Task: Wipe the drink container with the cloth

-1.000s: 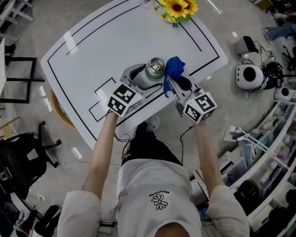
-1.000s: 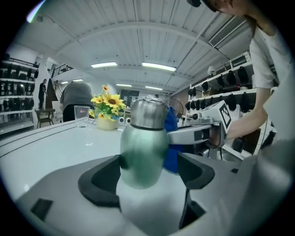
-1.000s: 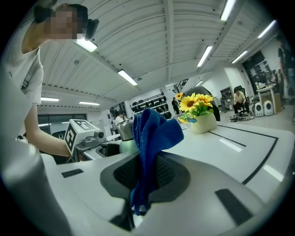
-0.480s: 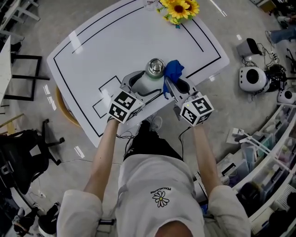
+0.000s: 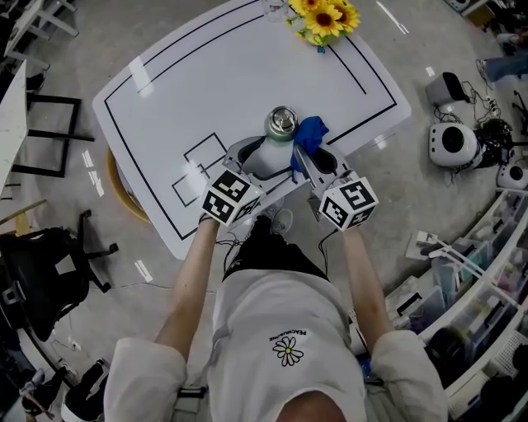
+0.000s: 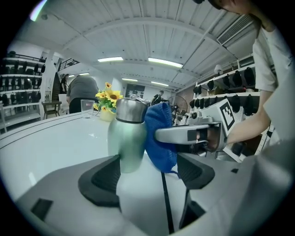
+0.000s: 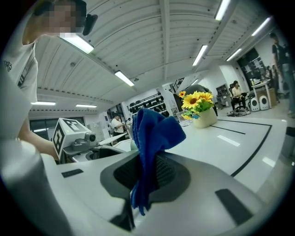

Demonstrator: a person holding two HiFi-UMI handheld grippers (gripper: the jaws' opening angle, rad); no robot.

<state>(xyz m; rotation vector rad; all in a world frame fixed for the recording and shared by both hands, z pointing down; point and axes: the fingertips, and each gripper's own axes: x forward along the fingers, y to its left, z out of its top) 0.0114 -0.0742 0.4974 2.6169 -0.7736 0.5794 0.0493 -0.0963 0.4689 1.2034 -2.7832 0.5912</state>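
A green metal bottle (image 5: pixel 279 136) with a steel cap stands near the front edge of the white table (image 5: pixel 214 74). My left gripper (image 5: pixel 262 158) is open around its base; in the left gripper view the bottle (image 6: pixel 127 136) rests by the left pad, and a gap of bare table shows before the right pad (image 6: pixel 196 171). The blue cloth (image 5: pixel 310 132) is pressed against the bottle's right side. My right gripper (image 5: pixel 313 153) is shut on the cloth (image 7: pixel 150 138), which is pinched between its pads and sticks up above them.
A pot of sunflowers (image 5: pixel 323 16) and a clear glass (image 5: pixel 276 8) stand at the table's far edge. Black lines mark the tabletop. White round devices (image 5: pixel 454 142) and shelves are on the floor to the right, and a black chair (image 5: pixel 41 272) to the left.
Hardly anything differs. The table and grippers sit slightly lower and further right in the head view. The cloth stays against the bottle's side, and both grippers keep their state.
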